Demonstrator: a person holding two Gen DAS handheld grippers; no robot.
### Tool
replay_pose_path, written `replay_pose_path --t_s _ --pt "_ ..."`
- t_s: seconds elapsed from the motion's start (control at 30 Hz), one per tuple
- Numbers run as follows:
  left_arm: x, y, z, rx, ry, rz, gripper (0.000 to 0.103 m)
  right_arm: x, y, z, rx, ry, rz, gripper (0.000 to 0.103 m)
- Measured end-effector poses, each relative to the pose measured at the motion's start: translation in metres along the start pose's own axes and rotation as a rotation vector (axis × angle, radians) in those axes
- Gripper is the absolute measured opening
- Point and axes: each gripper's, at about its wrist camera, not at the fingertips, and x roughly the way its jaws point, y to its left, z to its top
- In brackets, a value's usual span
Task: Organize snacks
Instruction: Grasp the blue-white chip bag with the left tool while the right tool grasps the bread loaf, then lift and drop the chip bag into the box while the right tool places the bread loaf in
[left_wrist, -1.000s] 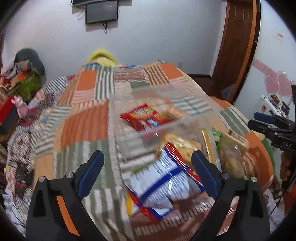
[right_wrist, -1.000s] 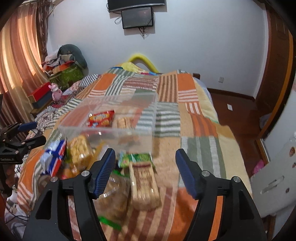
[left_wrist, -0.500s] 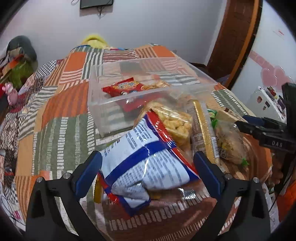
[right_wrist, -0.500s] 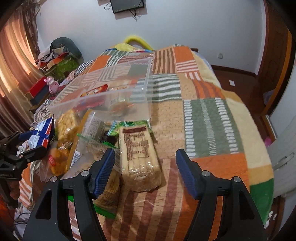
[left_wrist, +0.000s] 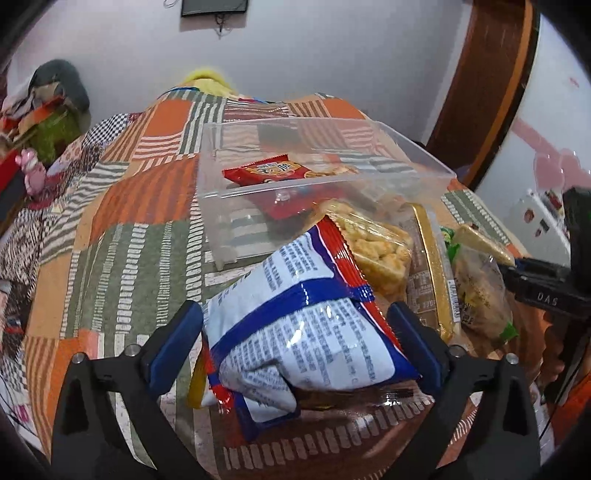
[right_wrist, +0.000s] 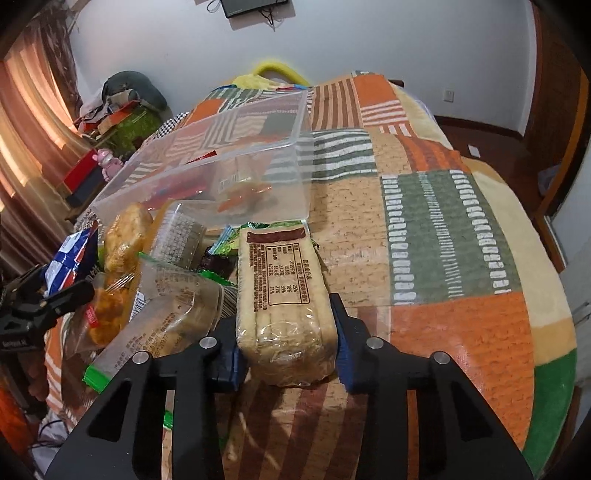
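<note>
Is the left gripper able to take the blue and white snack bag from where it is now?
Probably yes. The left gripper stands open with the blue and white bag already between its fingers, lying on top of the pile, and nothing covers it.

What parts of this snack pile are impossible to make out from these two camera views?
- Left wrist view: the items beneath the white-and-blue chip bag are covered by it.
- Right wrist view: the clear bin walls glare and blur the red packet inside.
- Right wrist view: the biscuit pack label print is too small to read.
- Right wrist view: the green wrapper's name, hidden behind the pack.
</note>
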Motion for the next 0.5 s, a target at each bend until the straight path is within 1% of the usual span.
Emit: replay_pose_path --t_s 0.03,0.1,0.23,0.37,0.43,0.5 --pt "-0.001 0.001 0.0 -0.002 -0.002 -0.006 0.091 -0.001 0.0 0.0 0.002 -0.003 0.0 0.034" --pt "-0.005 0.0 0.0 0.006 -0.011 0.012 0.085 -0.003 -0.002 0.0 0.008 -0.01 0.0 0.034" --pt "-0.009 0.003 0.003 -0.006 -0.023 0.022 0.079 -0.009 -0.006 0.0 0.026 -0.029 -0.005 0.034" --pt "-0.019 0.004 0.005 -0.009 -0.045 0.033 0.066 -0.02 -0.007 0.001 0.035 -0.057 -0.009 0.034" --pt "-0.024 0.004 0.006 -0.006 -0.051 0.033 0.063 -0.027 -0.005 0.003 0.031 -0.075 -0.012 0.034" --pt "-0.029 0.006 0.006 -0.002 -0.057 0.048 0.057 -0.033 -0.004 0.006 0.025 -0.094 -0.013 0.034"
